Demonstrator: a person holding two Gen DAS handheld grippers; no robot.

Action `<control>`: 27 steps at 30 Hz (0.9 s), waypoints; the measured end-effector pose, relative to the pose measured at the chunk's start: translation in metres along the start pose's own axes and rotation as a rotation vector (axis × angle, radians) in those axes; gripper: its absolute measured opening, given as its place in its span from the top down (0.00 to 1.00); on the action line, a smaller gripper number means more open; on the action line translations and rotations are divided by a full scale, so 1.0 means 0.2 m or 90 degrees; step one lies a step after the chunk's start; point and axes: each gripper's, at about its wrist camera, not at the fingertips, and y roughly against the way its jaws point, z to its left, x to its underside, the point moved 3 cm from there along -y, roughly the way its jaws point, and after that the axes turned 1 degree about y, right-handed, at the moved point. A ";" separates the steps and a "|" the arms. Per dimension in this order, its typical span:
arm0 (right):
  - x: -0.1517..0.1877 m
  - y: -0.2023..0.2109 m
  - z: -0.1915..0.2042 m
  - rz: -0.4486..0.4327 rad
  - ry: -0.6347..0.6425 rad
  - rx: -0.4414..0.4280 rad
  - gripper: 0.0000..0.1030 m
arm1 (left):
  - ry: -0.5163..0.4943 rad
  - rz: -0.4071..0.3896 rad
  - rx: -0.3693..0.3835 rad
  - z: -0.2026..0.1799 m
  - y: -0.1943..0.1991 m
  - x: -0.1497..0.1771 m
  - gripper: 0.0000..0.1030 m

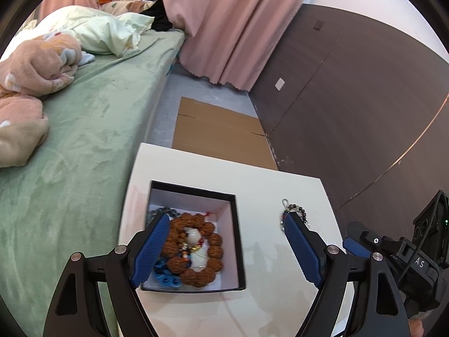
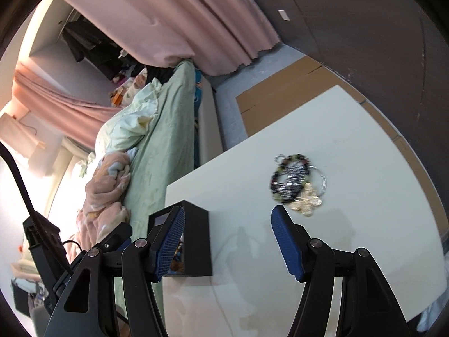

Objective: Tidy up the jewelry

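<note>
A black box [image 1: 238, 241] with a white lining stands on the white table [image 1: 280, 295]. Inside lie a brown bead bracelet [image 1: 213, 241], a white pendant and blue pieces. My left gripper [image 1: 226, 216] hangs open over the box, holding nothing. To the right a small pile of jewelry [image 2: 294, 182] rests on the table: dark bead strands, a silver chain and a gold butterfly piece [image 2: 307, 203]. My right gripper [image 2: 228, 210] is open and empty, just short of the pile, with the box [image 2: 196, 238] by its left finger. The left gripper's right finger partly hides the pile [image 1: 296, 210].
A bed with a green sheet [image 1: 84, 140] and crumpled blankets runs along the table's left side. Flat cardboard [image 1: 219, 132] lies on the floor beyond the table. Pink curtains [image 1: 224, 28] and a dark brown wall panel [image 1: 350, 112] close off the back and right.
</note>
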 end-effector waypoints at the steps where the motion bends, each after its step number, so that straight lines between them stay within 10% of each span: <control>1: 0.00 0.01 -0.01 0.000 -0.003 0.002 0.37 | -0.004 0.001 0.001 -0.02 -0.01 0.00 0.18; 16: -0.08 0.05 -0.35 0.023 -0.117 0.040 0.37 | -0.104 0.048 -0.001 -0.30 -0.18 0.08 0.20; 27: -0.09 0.09 -0.52 0.032 -0.207 0.022 0.37 | -0.126 0.125 -0.023 -0.44 -0.42 0.09 0.51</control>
